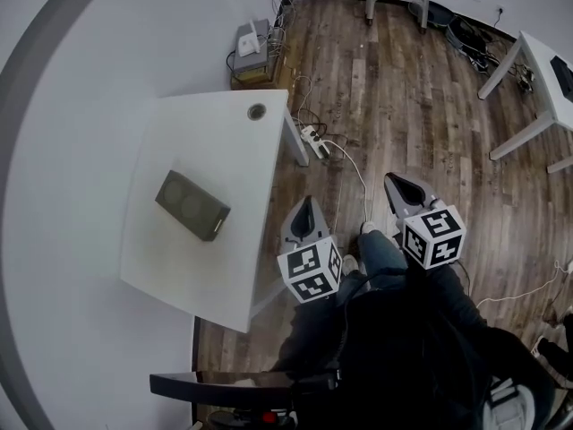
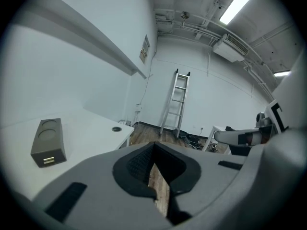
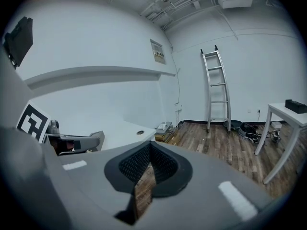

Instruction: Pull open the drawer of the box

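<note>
Whereas head view shows left tool (image 1: 307, 202) and right tool (image 1: 396, 181) held over wooden floor (image 1: 403, 88), off bench (image 1: 215, 133) edge, left tool view alone shows box (image 2: 48, 142) end face. Both tools point slightly downward, jaws together, nothing between. Box lies on bench, well apart, ahead-left of left tool.

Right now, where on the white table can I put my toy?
The table is nearly all bare; only the dark box sits on it. Free: between box and cable hole, and from the box to the near edge. Crowded: the floor beside it, with a power strip and cables.
</note>
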